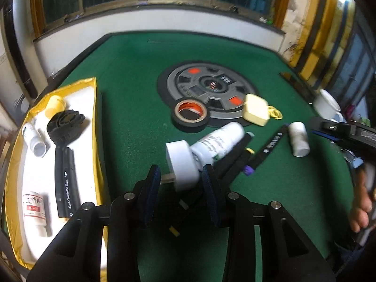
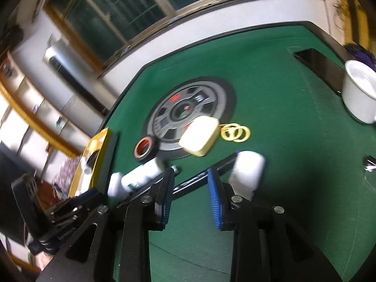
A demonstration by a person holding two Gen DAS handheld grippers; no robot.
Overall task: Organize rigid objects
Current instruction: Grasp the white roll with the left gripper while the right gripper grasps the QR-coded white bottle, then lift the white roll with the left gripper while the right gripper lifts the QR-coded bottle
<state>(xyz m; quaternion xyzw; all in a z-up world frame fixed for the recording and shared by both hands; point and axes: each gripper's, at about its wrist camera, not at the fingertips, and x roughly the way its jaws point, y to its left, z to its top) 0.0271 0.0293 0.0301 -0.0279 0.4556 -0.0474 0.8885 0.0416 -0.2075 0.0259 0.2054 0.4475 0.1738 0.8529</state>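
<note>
**White-capped bottle sits just ahead of half-open left jaws**

White plastic bottle (image 1: 218, 141) lies on its side on the green felt table (image 1: 131, 75), printed label up, broad white cap (image 1: 181, 164) toward the camera. Cap sits just ahead of the left gripper (image 1: 181, 176), roughly in line with the gap. Jaws part open; pads do not appear to press on anything, though blur makes contact hard to rule out. Black markers (image 1: 270, 145) lie touching or just beside the bottle, on its right. Black tape roll (image 1: 190, 115) sits beyond the bottle; cream case (image 1: 256, 109) and a small white bottle (image 1: 299, 138) further right.

Right gripper (image 2: 190, 195) hovers near a marker (image 2: 195, 181), jaws apart, nothing held.

Yellow-rimmed tray (image 1: 94, 108), well left of the bottle, already holds bottles and markers.

Risks, as judged:
- Round body may roll away if a pad nudges it off-centre.
- Closing on the cap alone could let the bottle pivot and slip.
- Adjacent markers may be dragged or caught in the grip.
</note>
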